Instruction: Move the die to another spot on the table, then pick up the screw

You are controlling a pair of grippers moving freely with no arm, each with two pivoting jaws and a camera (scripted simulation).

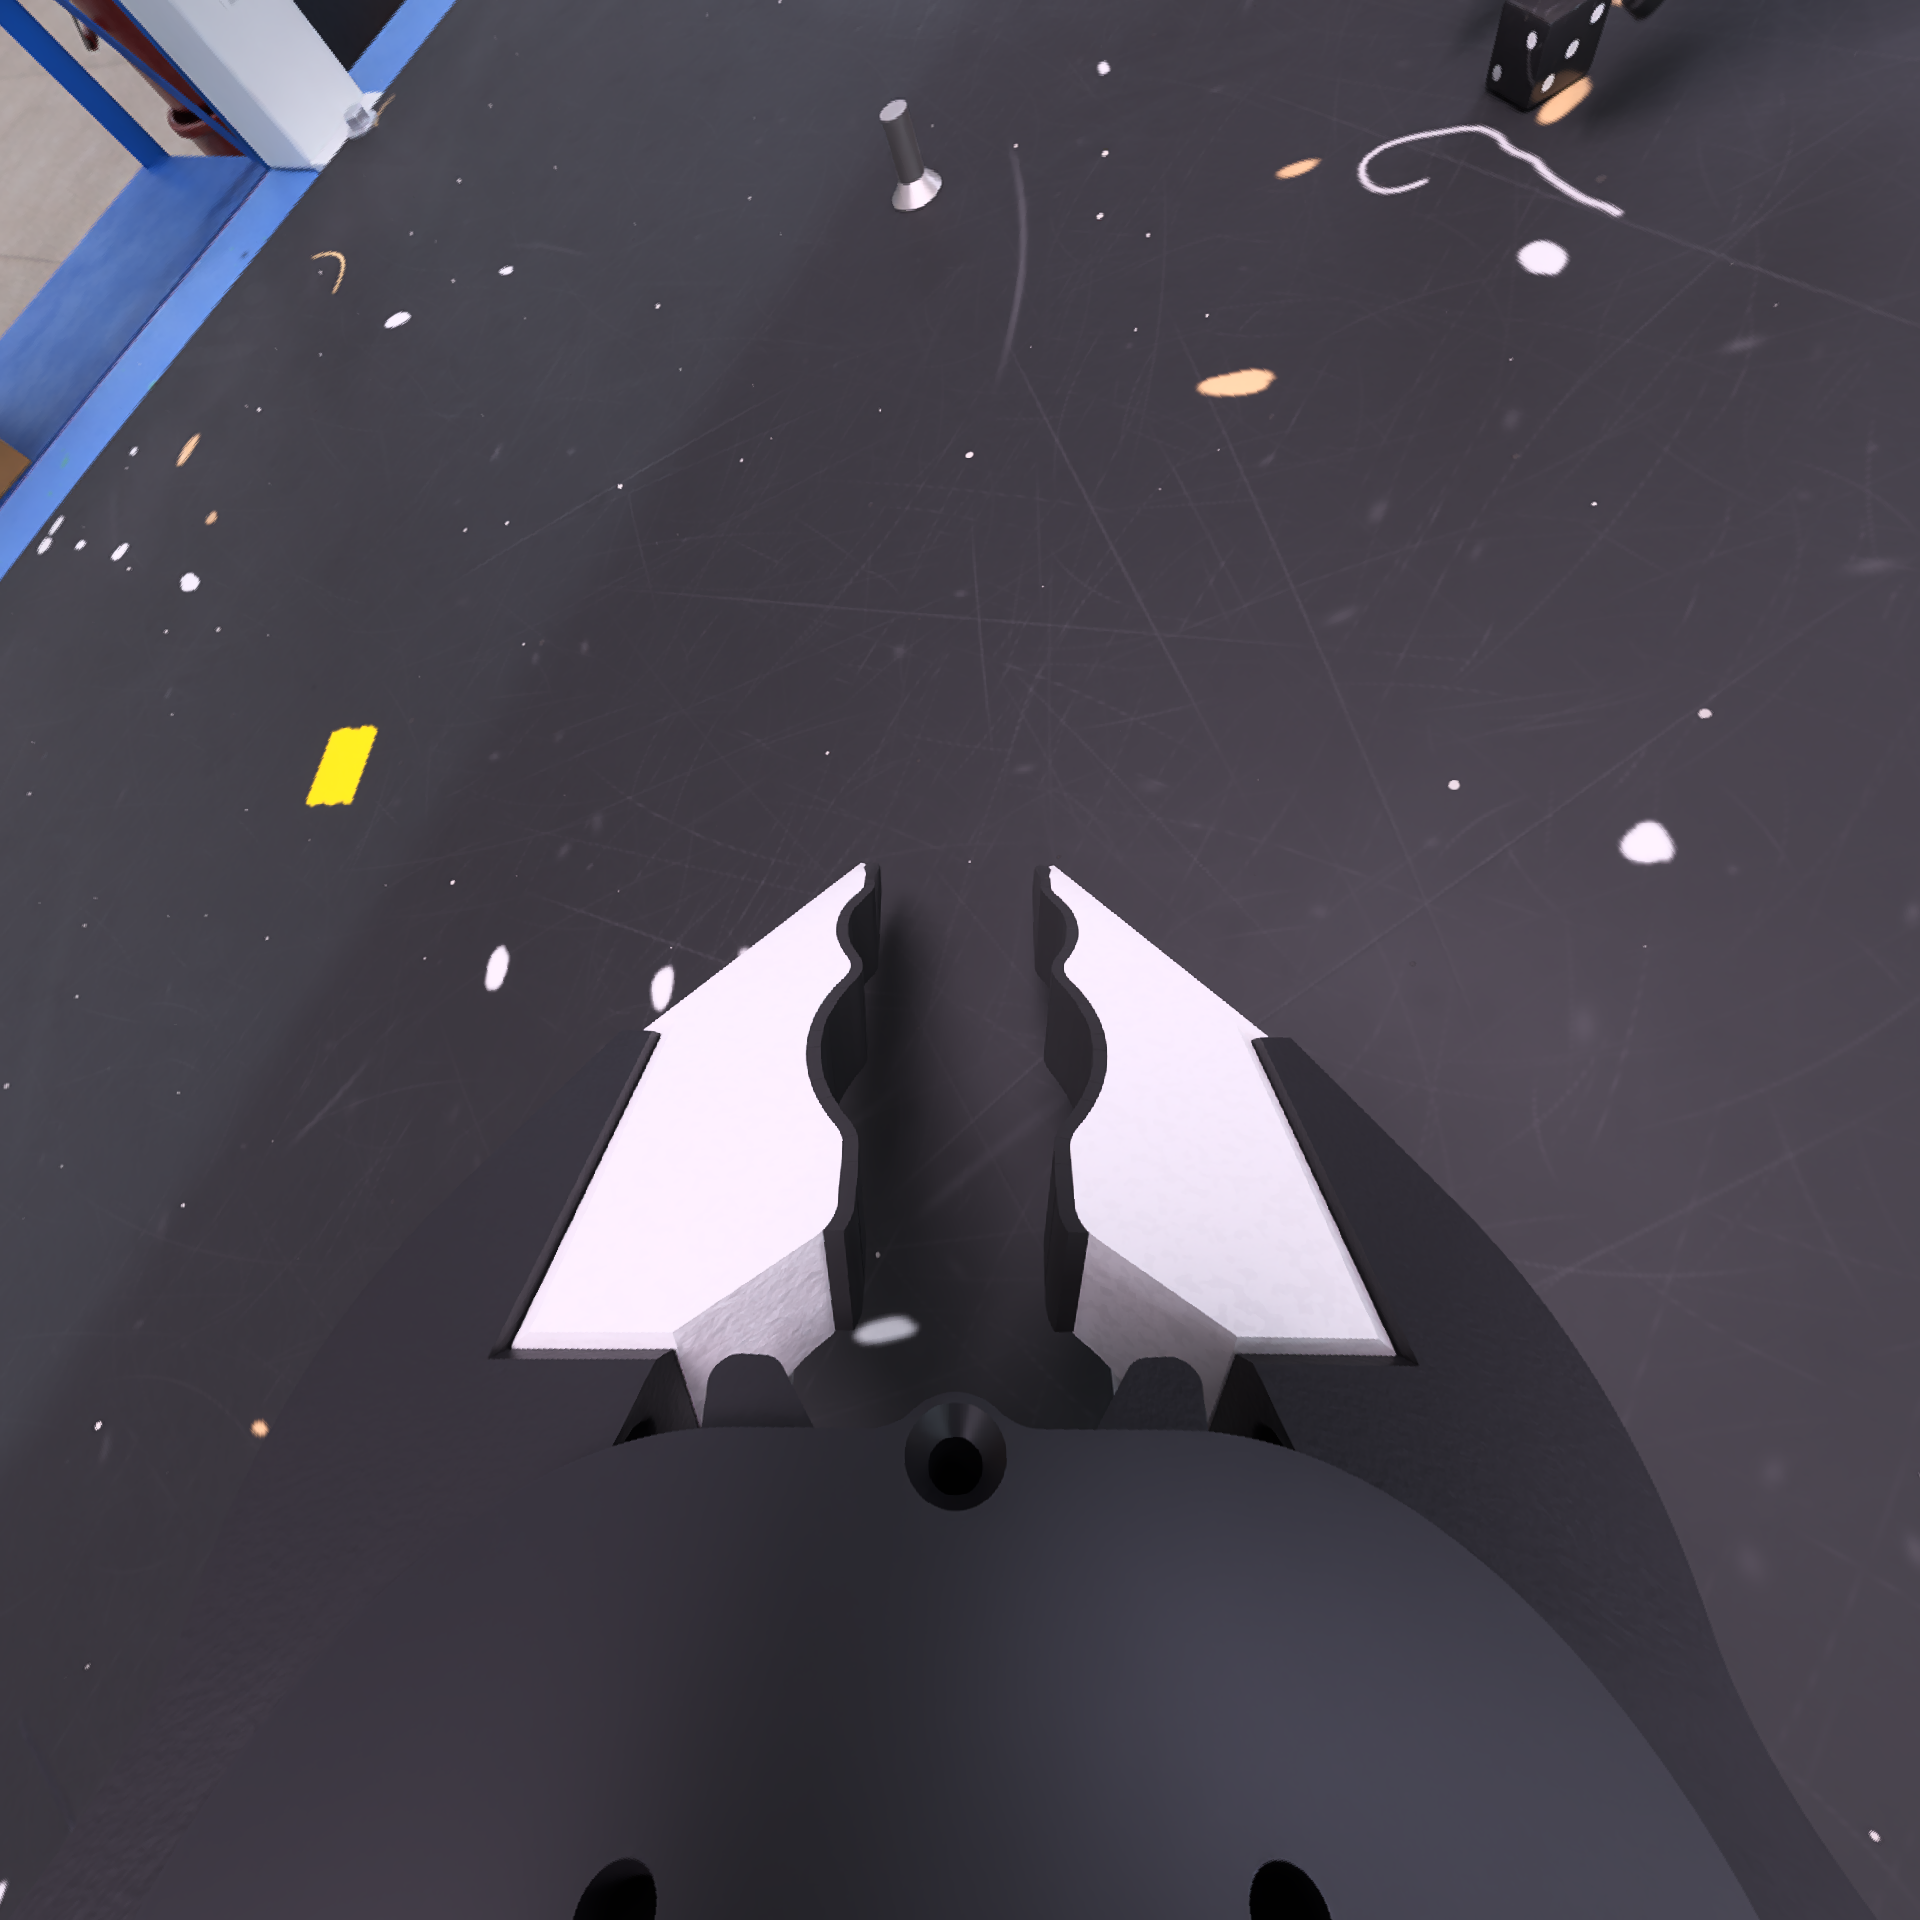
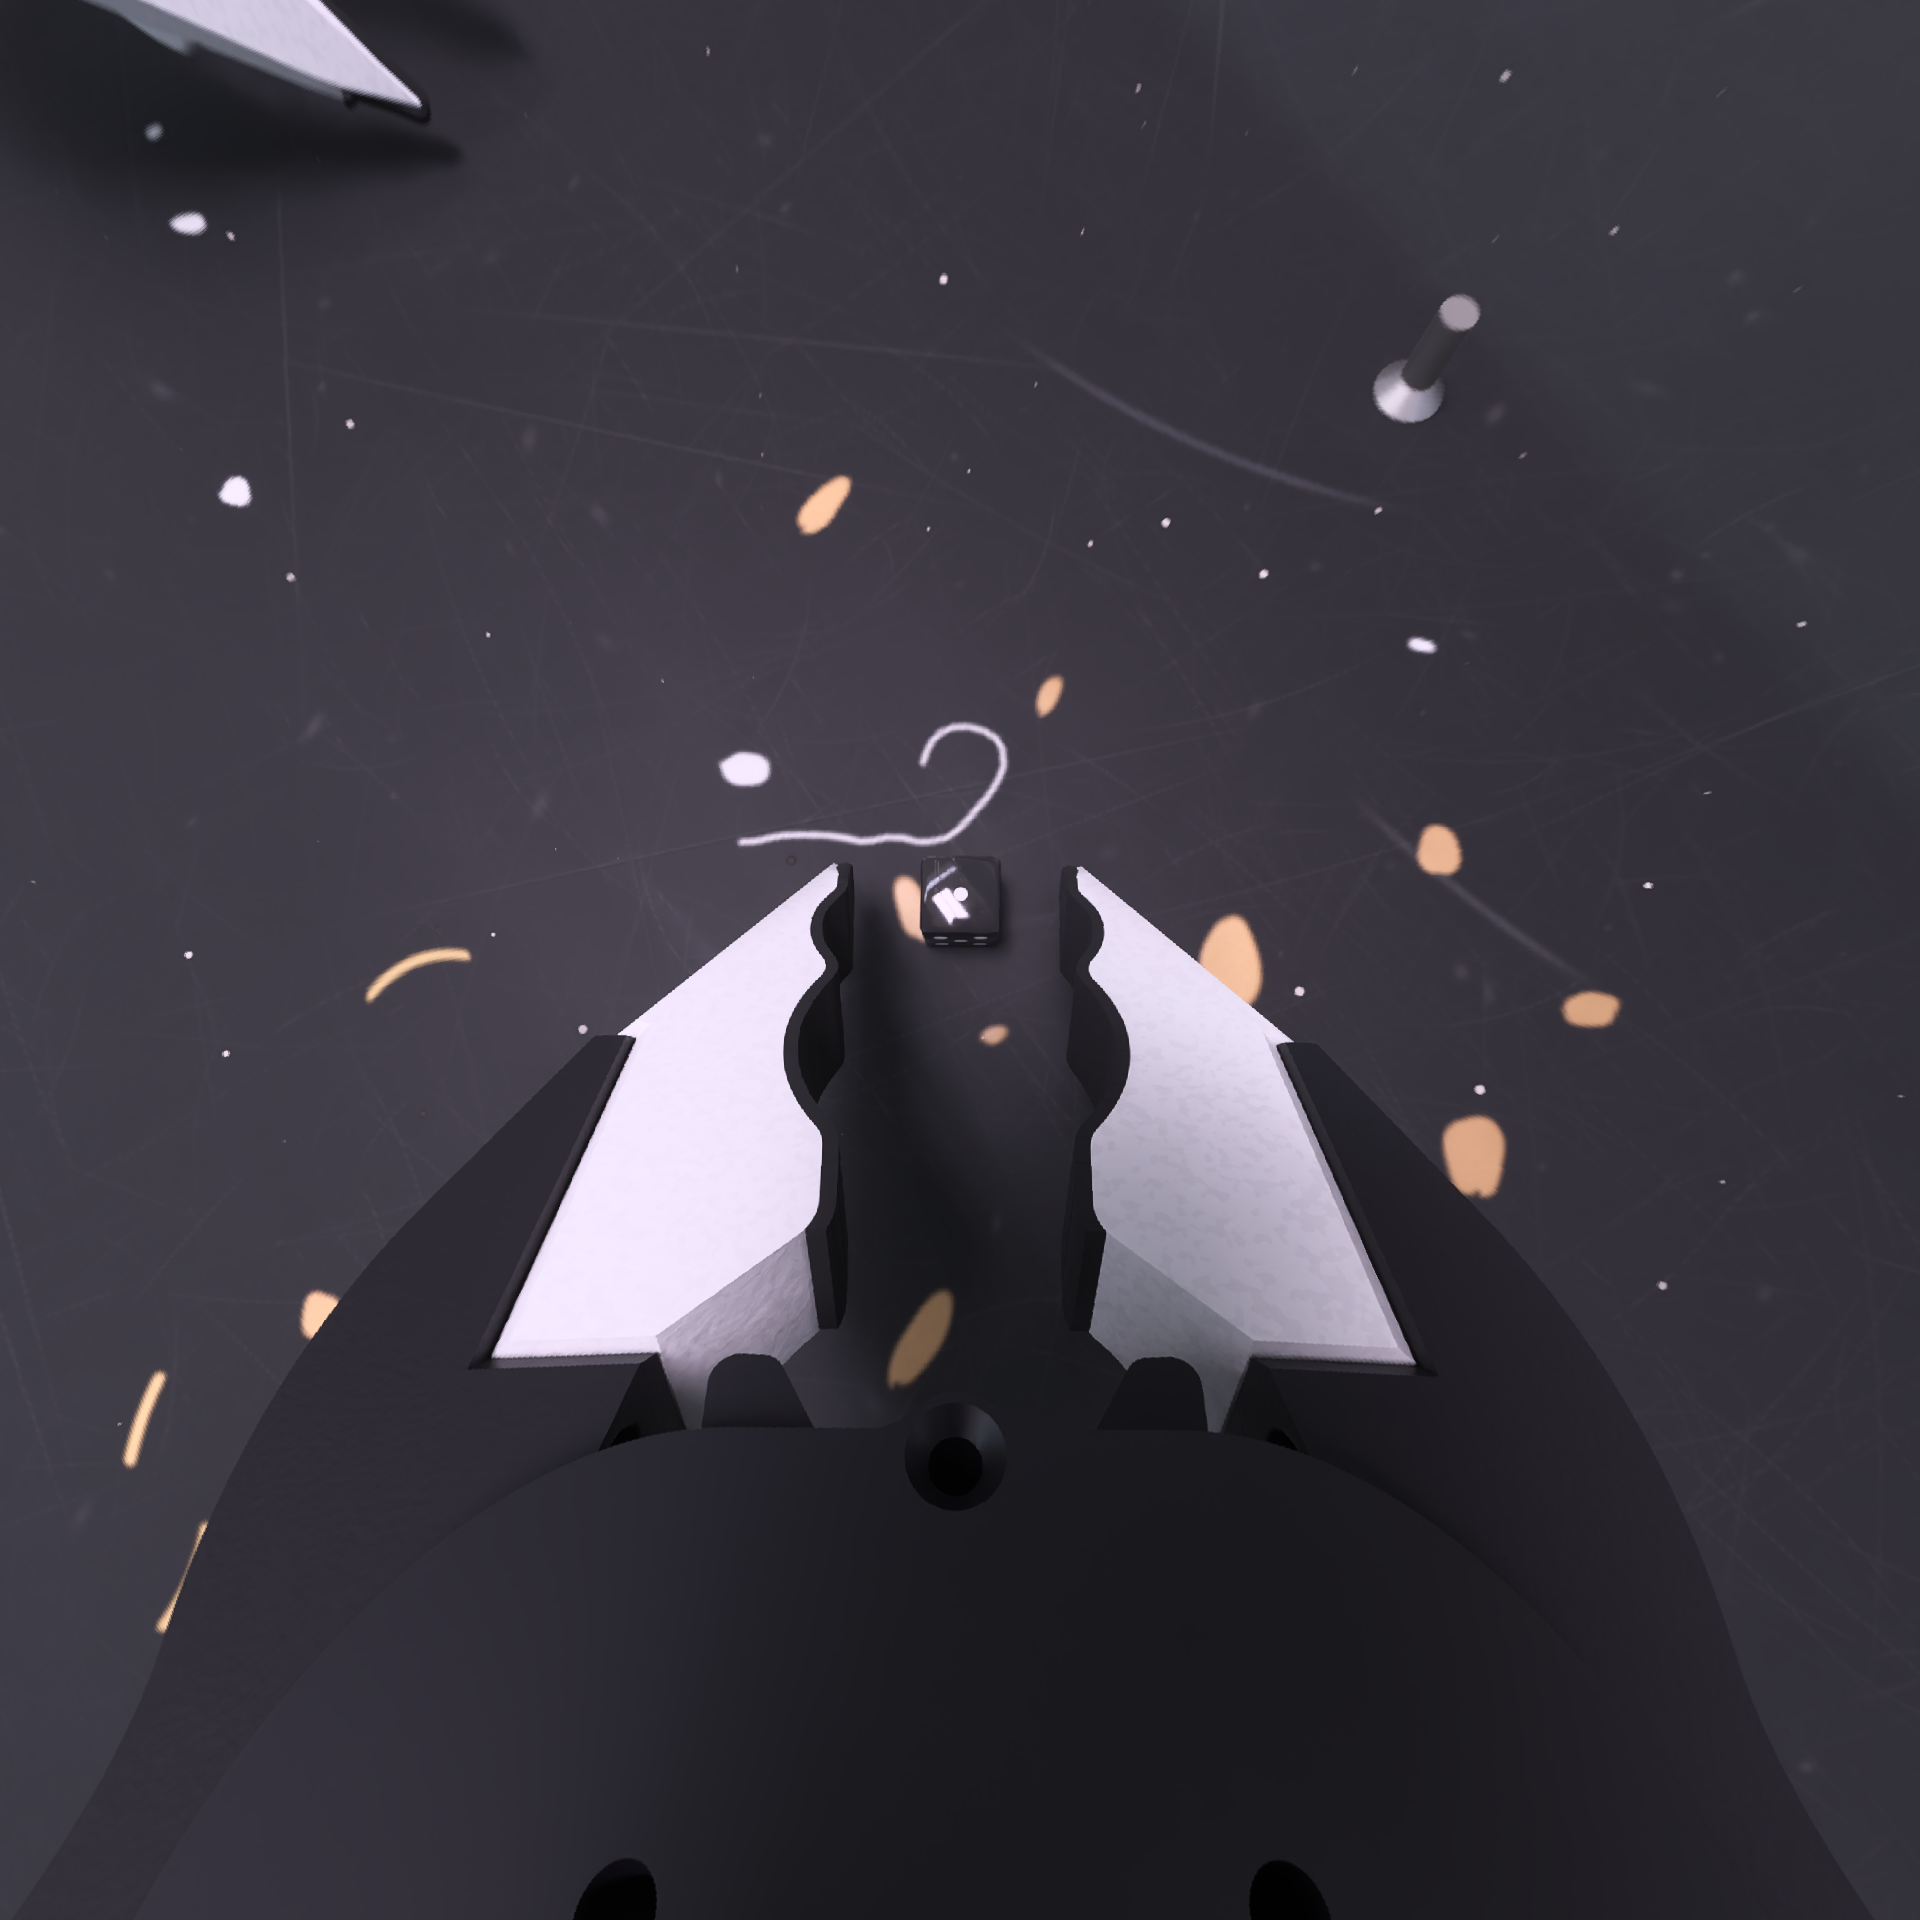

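A small black die (image 2: 961, 902) with white marks sits on the dark table, below and between the tips of my right gripper (image 2: 956, 883), which is open and looks down on it from above. The die also shows at the far top right of the left wrist view (image 1: 1543, 52). A silver screw (image 1: 909, 156) stands head-down on the table far ahead of my left gripper (image 1: 956, 883), which is open and empty. The screw also shows at the upper right of the right wrist view (image 2: 1423, 358).
The dark scratched table (image 1: 1039, 623) carries white and tan paint specks, a white squiggle (image 2: 904, 800) and a yellow mark (image 1: 341, 767). A blue frame edge (image 1: 156, 301) runs along the table's left side. The other gripper's finger (image 2: 291, 52) shows at top left of the right wrist view.
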